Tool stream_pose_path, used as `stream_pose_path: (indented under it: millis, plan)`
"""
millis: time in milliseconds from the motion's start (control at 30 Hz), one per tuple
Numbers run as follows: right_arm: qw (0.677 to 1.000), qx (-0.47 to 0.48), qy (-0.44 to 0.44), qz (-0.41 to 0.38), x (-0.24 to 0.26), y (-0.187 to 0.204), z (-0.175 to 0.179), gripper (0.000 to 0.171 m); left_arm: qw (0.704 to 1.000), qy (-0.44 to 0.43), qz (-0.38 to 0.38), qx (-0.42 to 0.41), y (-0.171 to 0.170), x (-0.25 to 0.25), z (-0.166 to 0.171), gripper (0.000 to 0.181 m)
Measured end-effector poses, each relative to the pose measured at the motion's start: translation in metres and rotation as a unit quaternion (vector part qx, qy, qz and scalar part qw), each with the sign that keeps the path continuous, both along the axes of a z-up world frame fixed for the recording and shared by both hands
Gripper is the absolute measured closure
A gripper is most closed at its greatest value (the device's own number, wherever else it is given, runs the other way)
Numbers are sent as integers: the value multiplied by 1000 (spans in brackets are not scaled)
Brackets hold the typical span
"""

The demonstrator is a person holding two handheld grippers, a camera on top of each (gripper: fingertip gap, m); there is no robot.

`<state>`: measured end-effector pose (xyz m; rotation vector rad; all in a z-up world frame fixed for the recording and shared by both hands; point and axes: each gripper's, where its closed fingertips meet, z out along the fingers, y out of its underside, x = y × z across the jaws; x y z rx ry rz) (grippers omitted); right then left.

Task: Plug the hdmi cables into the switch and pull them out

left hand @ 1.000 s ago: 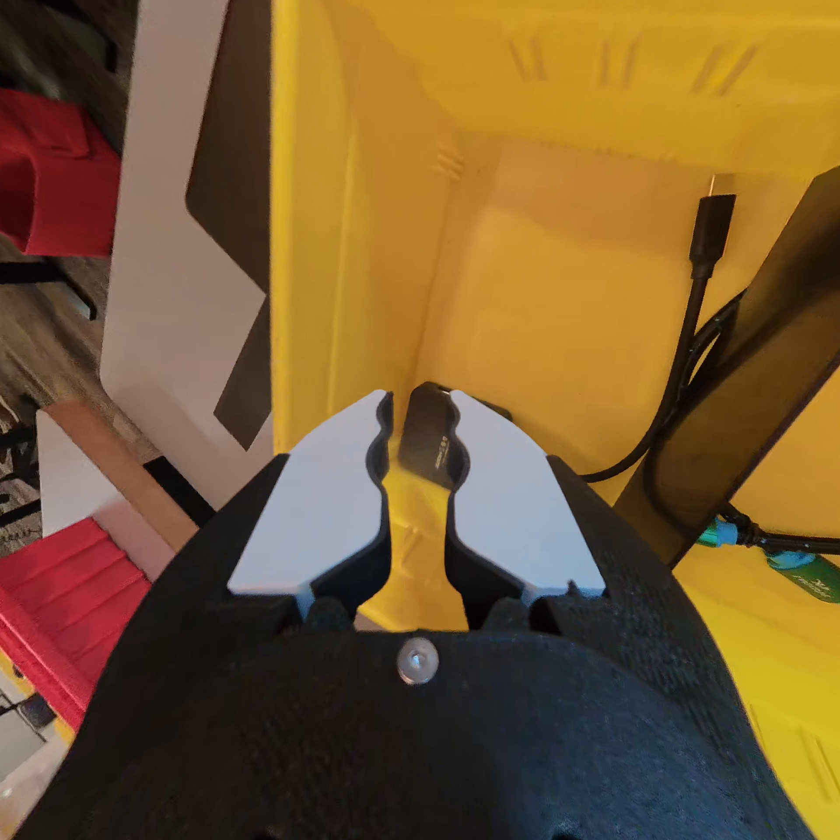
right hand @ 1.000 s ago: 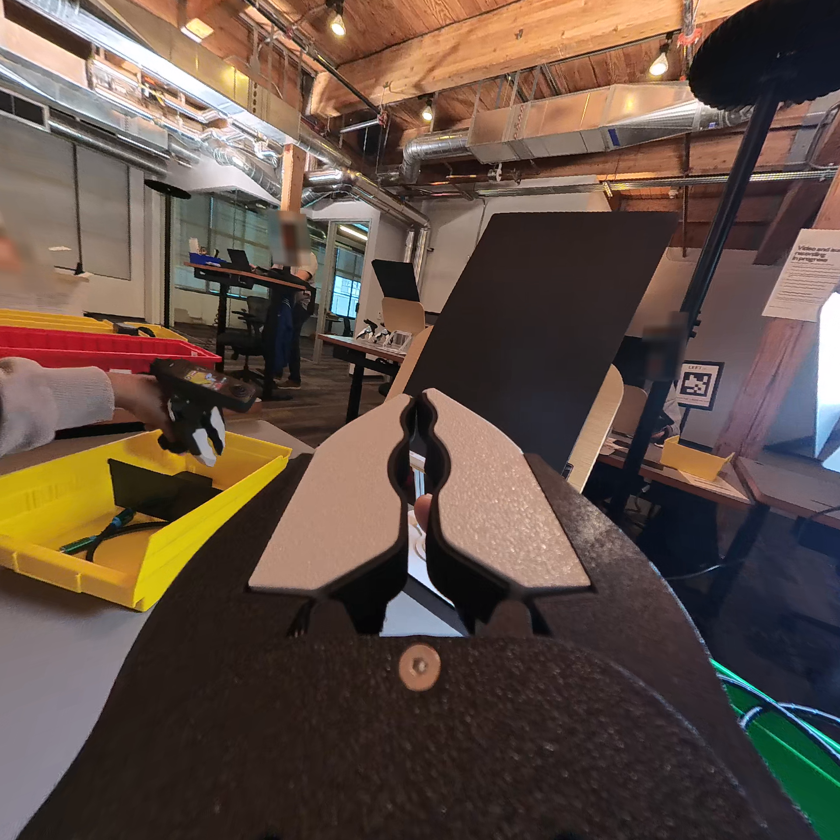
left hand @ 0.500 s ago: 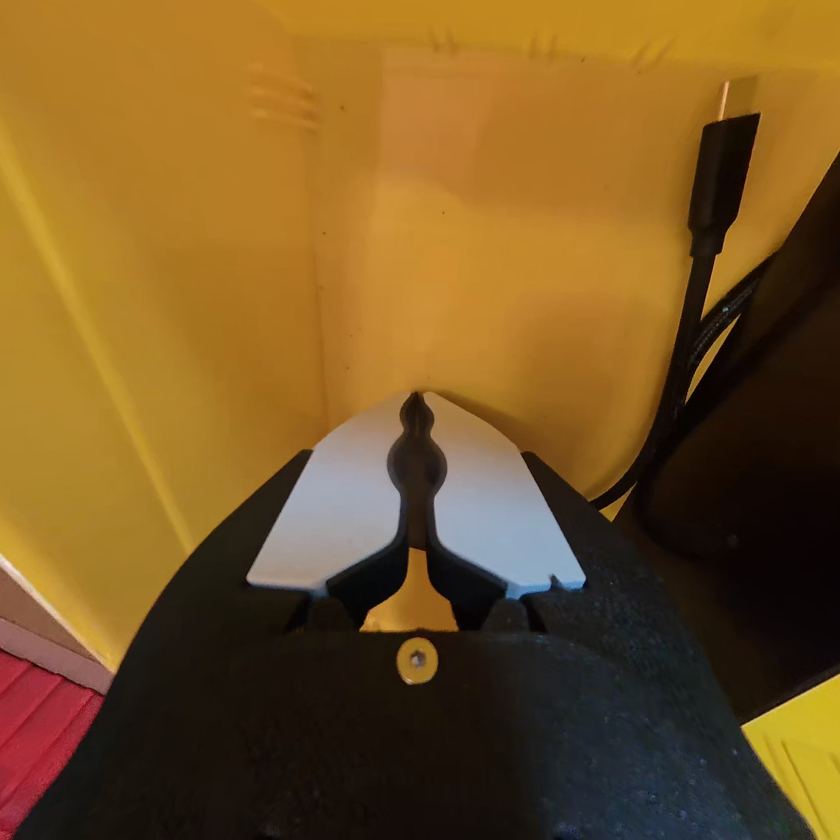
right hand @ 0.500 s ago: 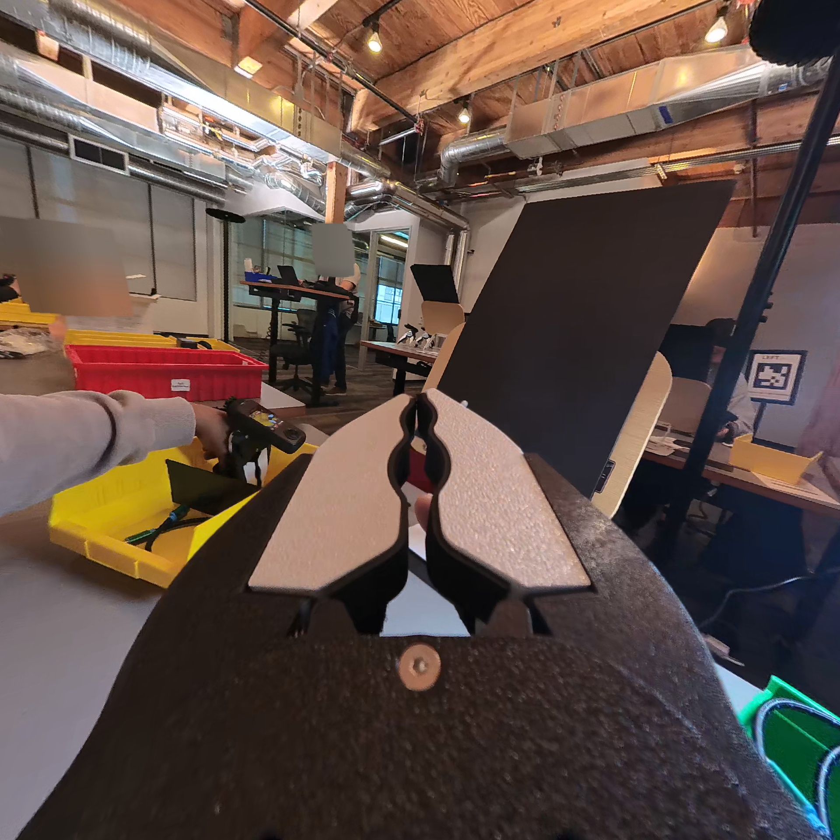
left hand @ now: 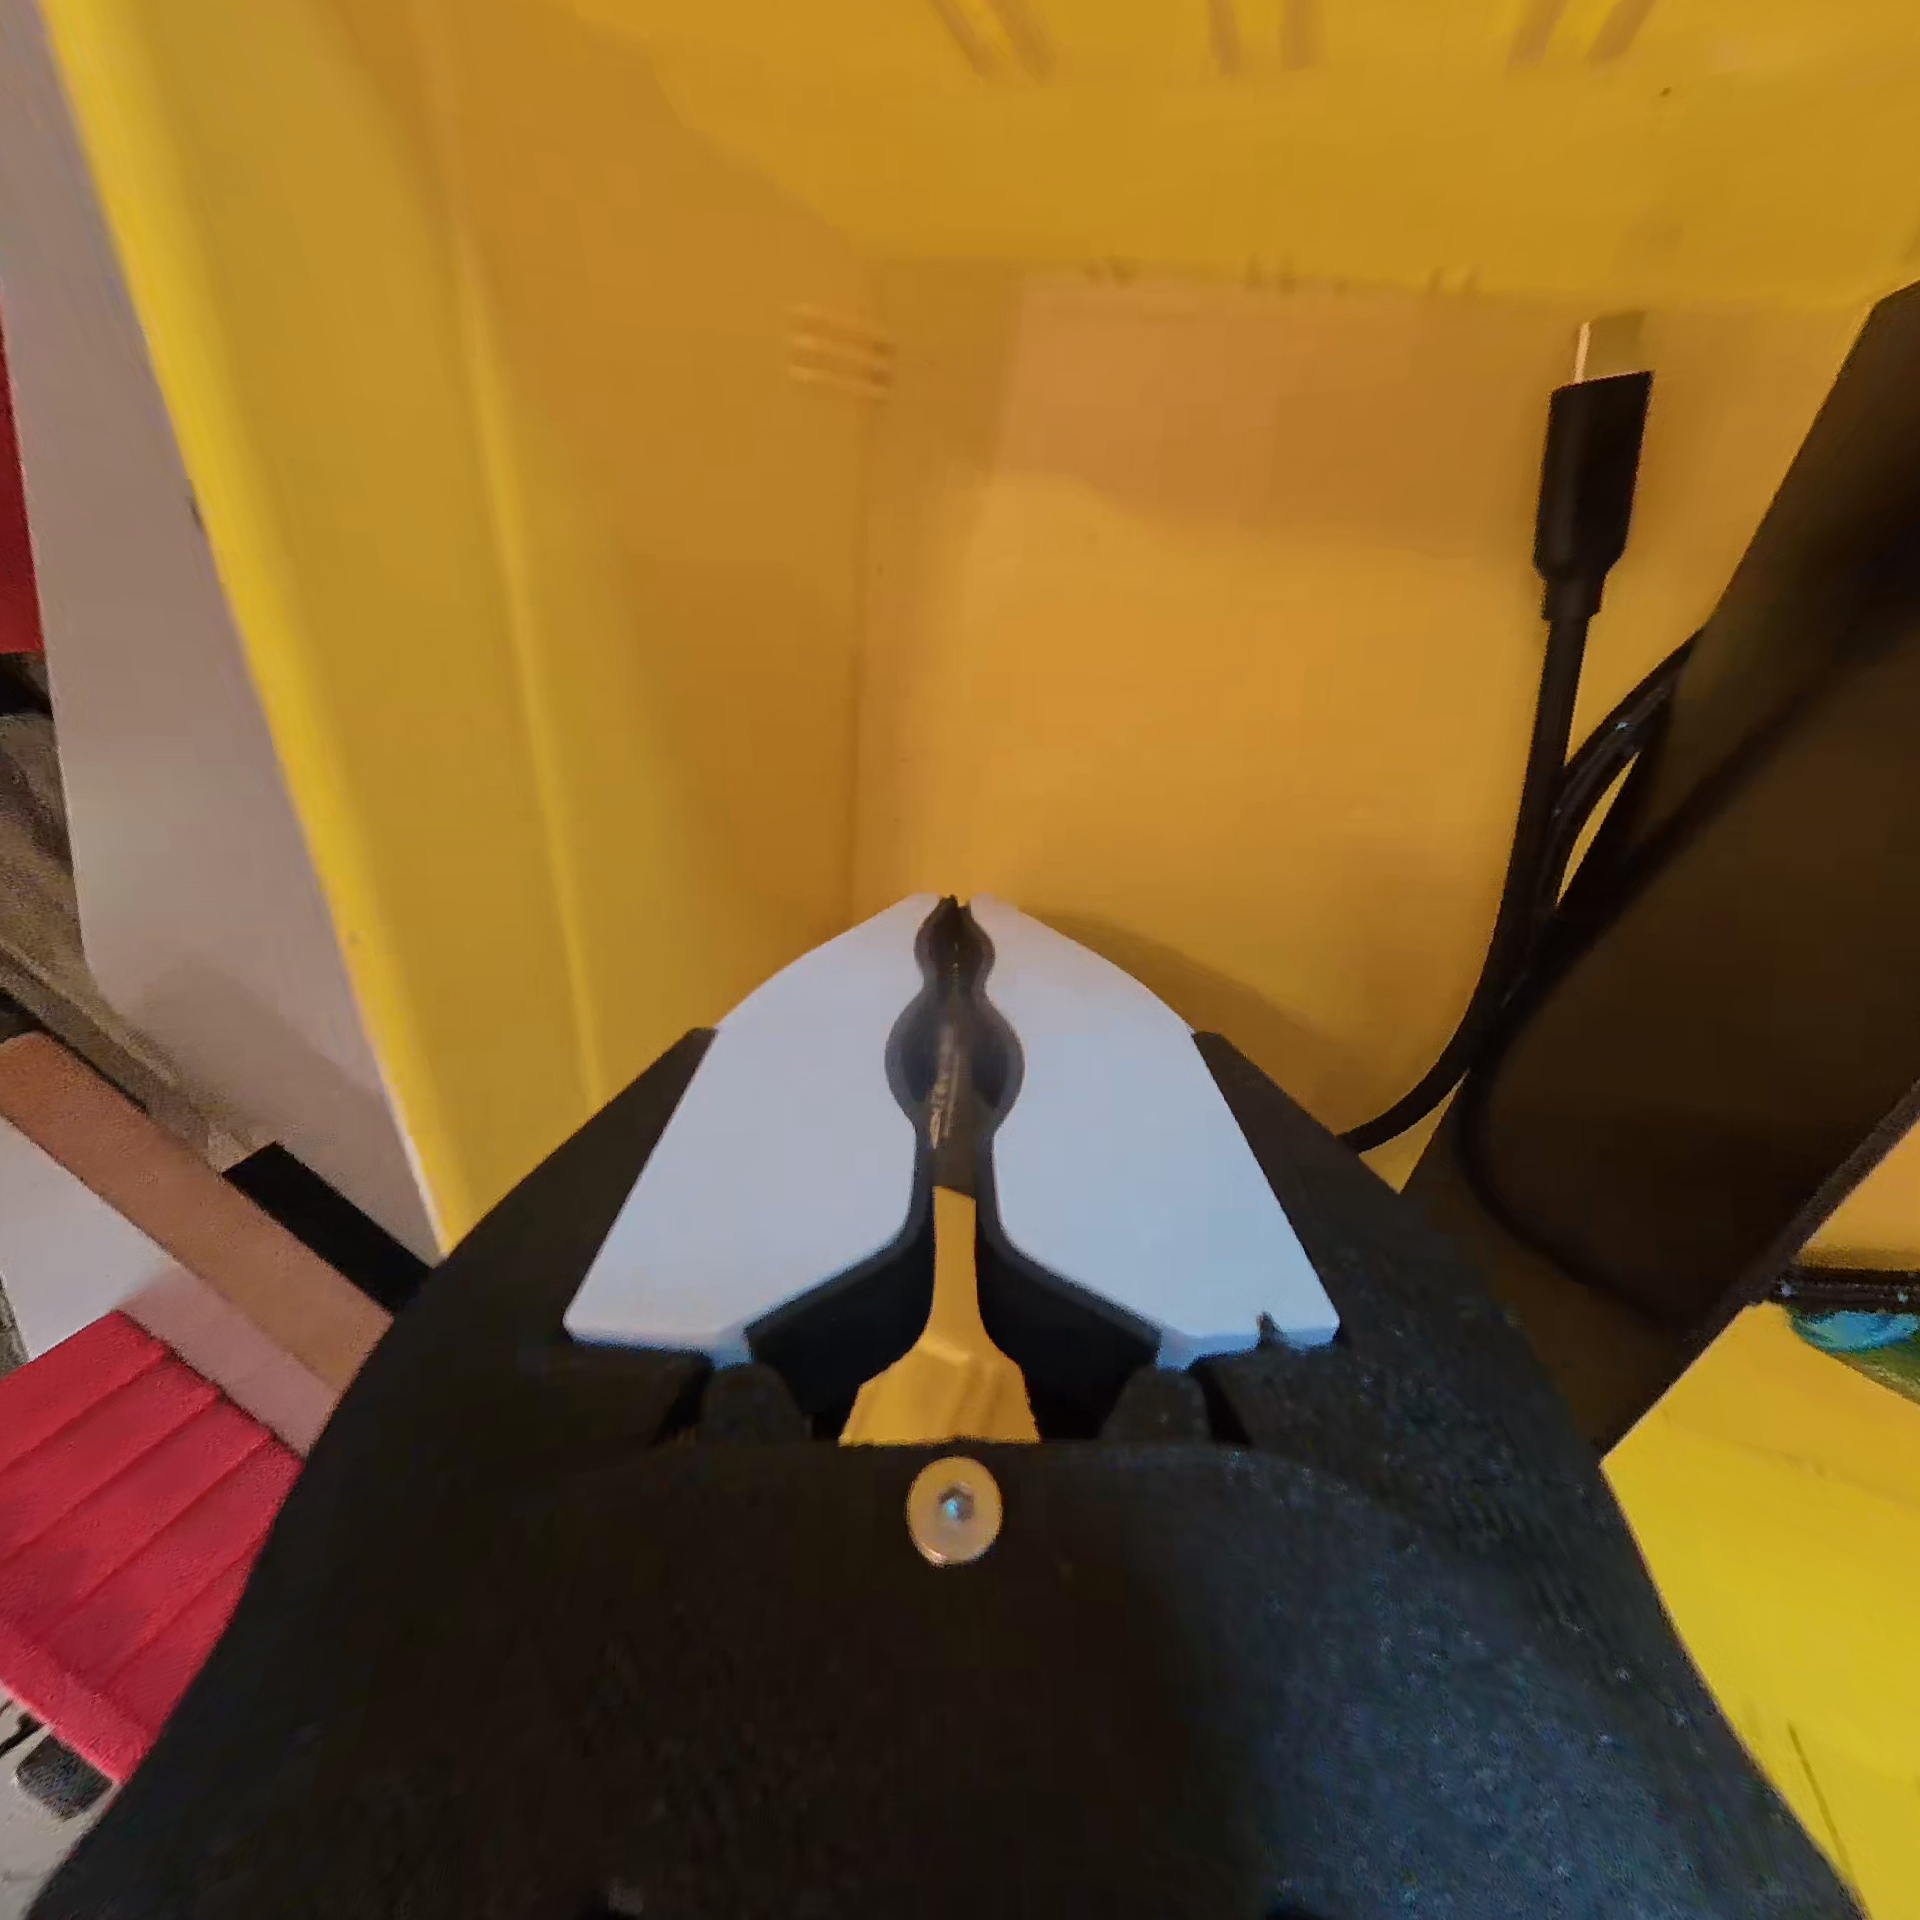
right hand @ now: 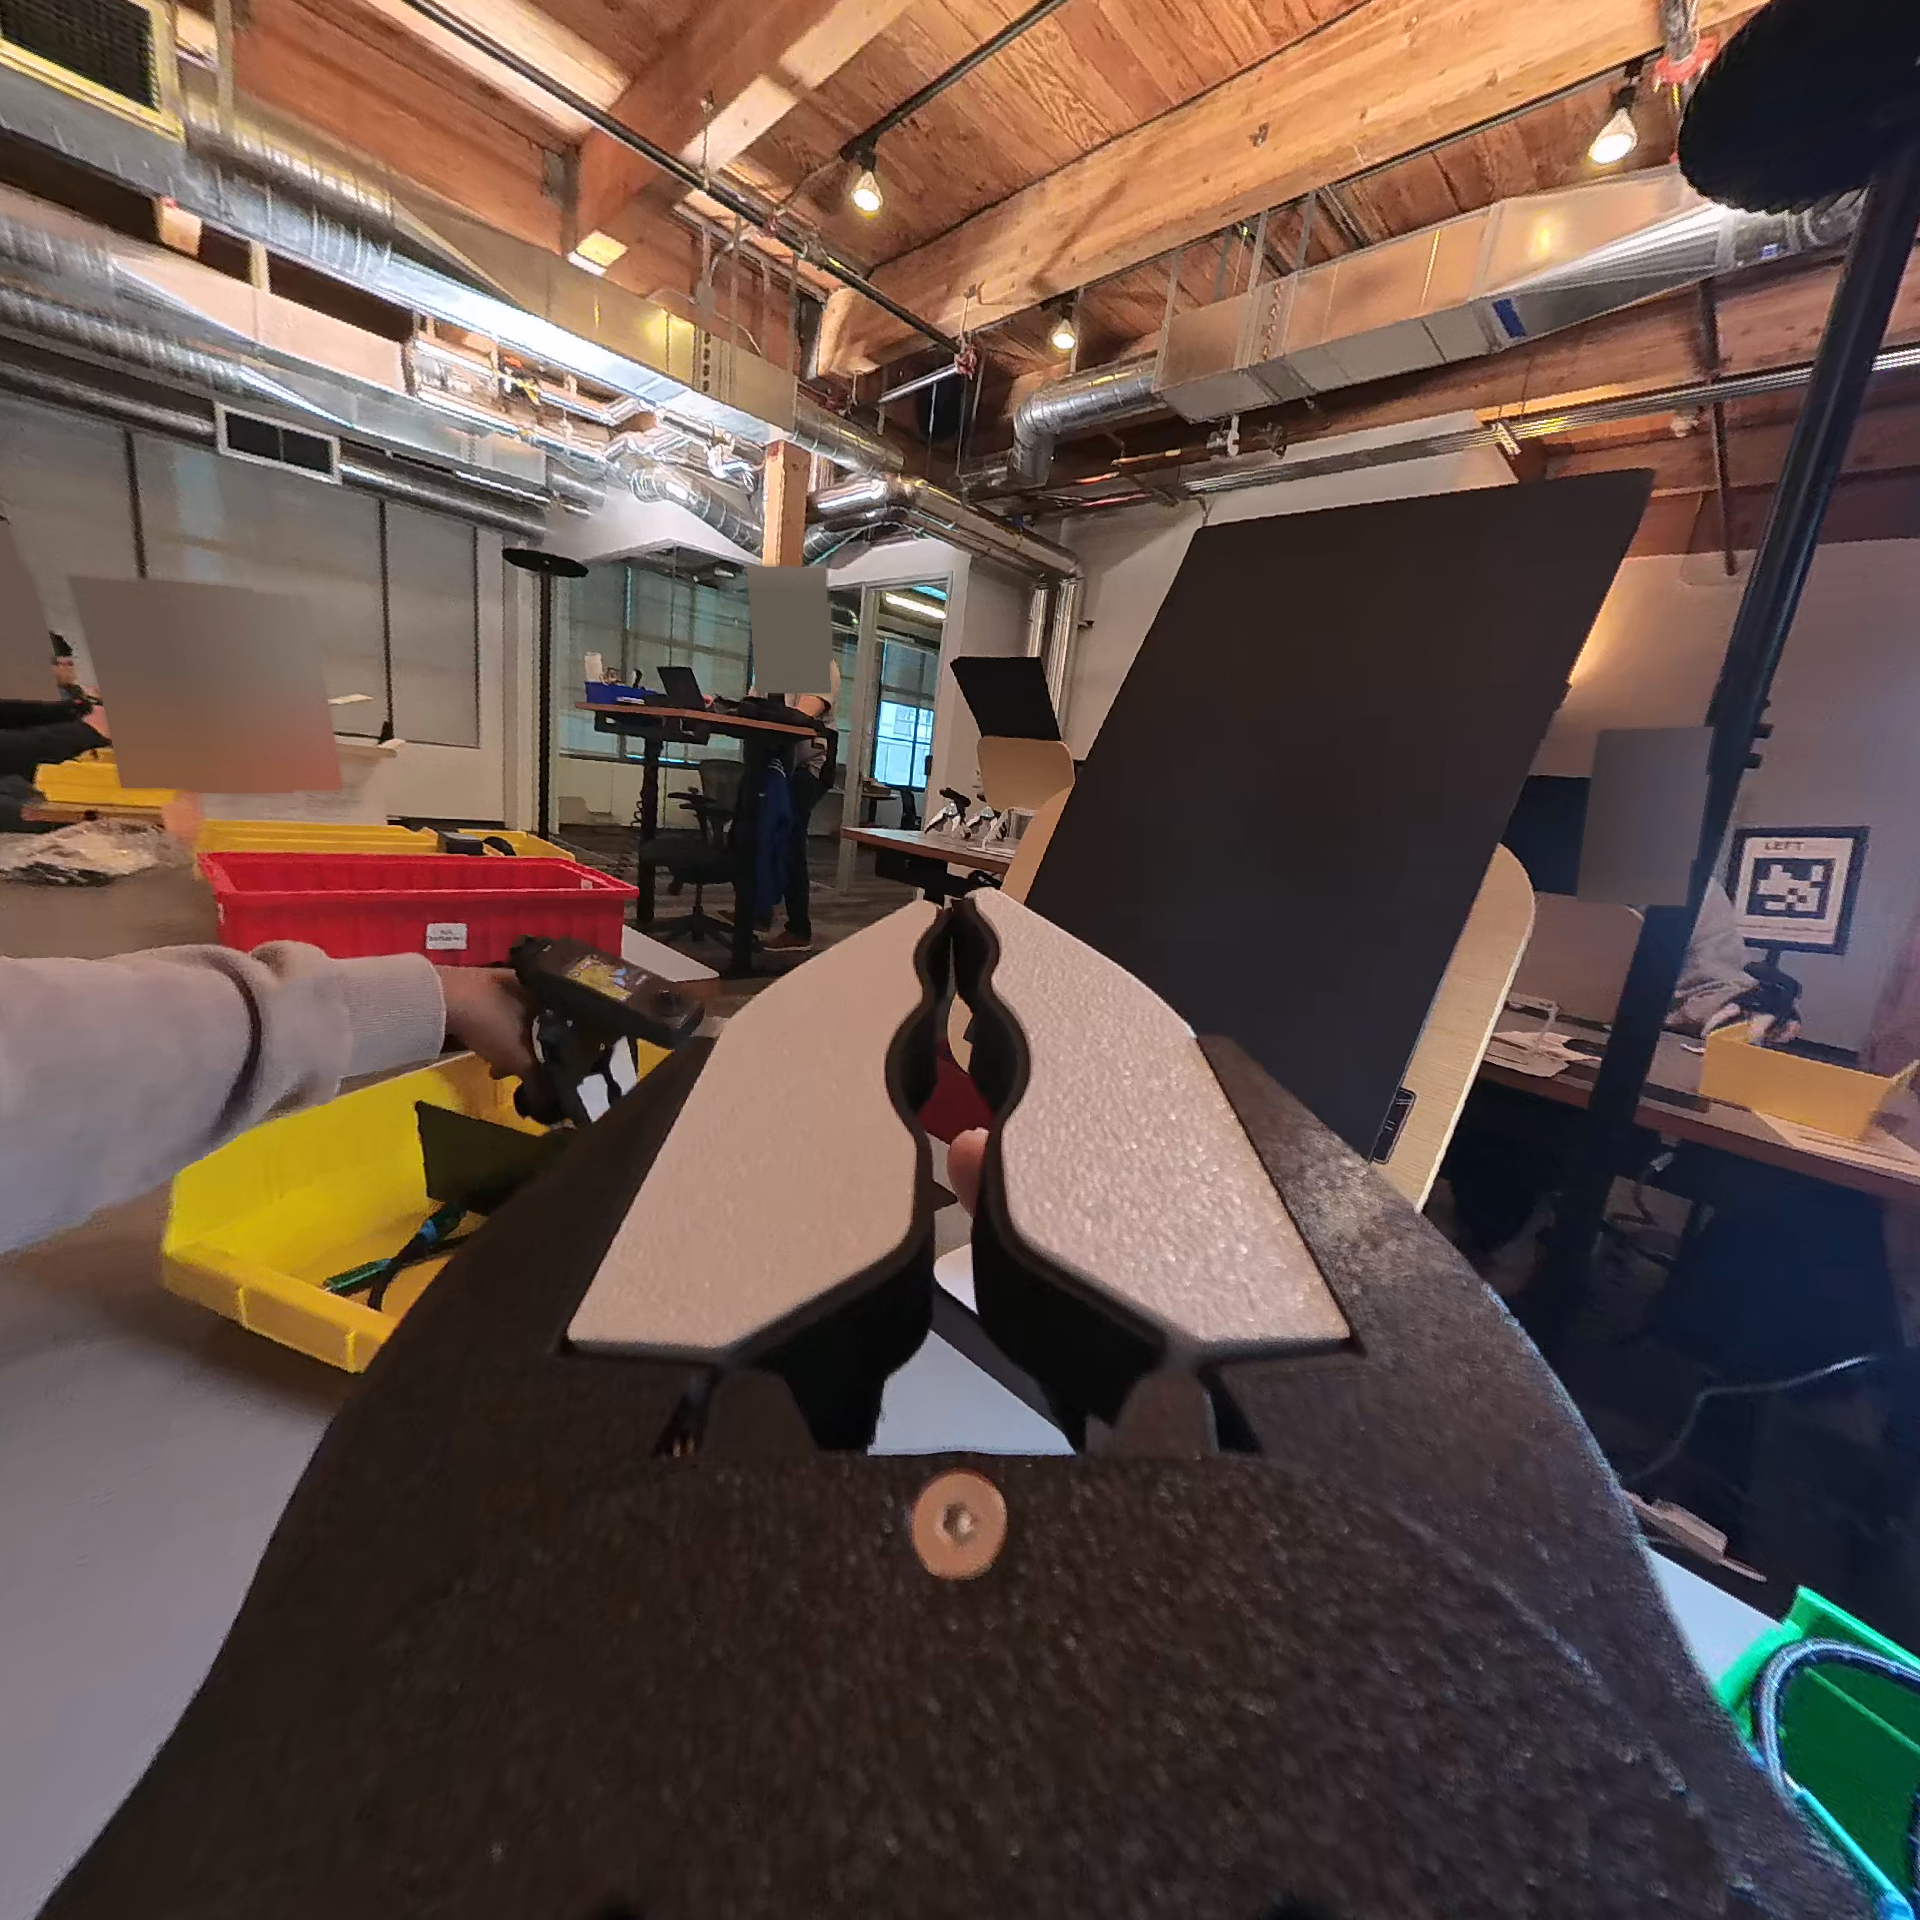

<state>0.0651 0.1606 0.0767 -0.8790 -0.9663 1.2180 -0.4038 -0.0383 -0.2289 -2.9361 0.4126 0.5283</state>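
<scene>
In the left wrist view my left gripper [left hand: 954,906] is down in a corner of the yellow bin [left hand: 665,623]. Its fingers are closed on a thin black device [left hand: 948,1091] with print on it, seen edge-on in the slit between them. A black cable with a metal-tipped plug [left hand: 1590,468] lies along the bin floor to the right. In the right wrist view my right gripper [right hand: 951,914] is shut with nothing in it, held above the table. That view also shows the left gripper [right hand: 592,1029] over the yellow bin [right hand: 270,1247].
A black slab [left hand: 1714,831] leans in the bin at the right, with a teal-green plug [left hand: 1860,1340] beside it. A red bin [right hand: 416,914] stands behind the yellow one. A large black board [right hand: 1299,779] stands ahead, a tripod pole [right hand: 1766,623] to the right, a green bin [right hand: 1829,1714] at the lower right. Some 60 centimetres of space lies between my two pairs of fingers.
My left gripper was open around the black device, then closed on it and moved into the bin corner. My right gripper stayed shut and swung a little.
</scene>
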Motion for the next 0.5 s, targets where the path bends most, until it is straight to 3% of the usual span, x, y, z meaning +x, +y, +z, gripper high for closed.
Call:
stream_pose_path:
  millis: [300,500]
  plan:
    - [1000,-5,-6,-2,-2,4,-4,171,982,-32,147,-117,-53,-9,-20,127]
    - [1000,-4,-15,-1,-6,4,-8,171,977,-16,147,-153,-59,-12,-24,135]
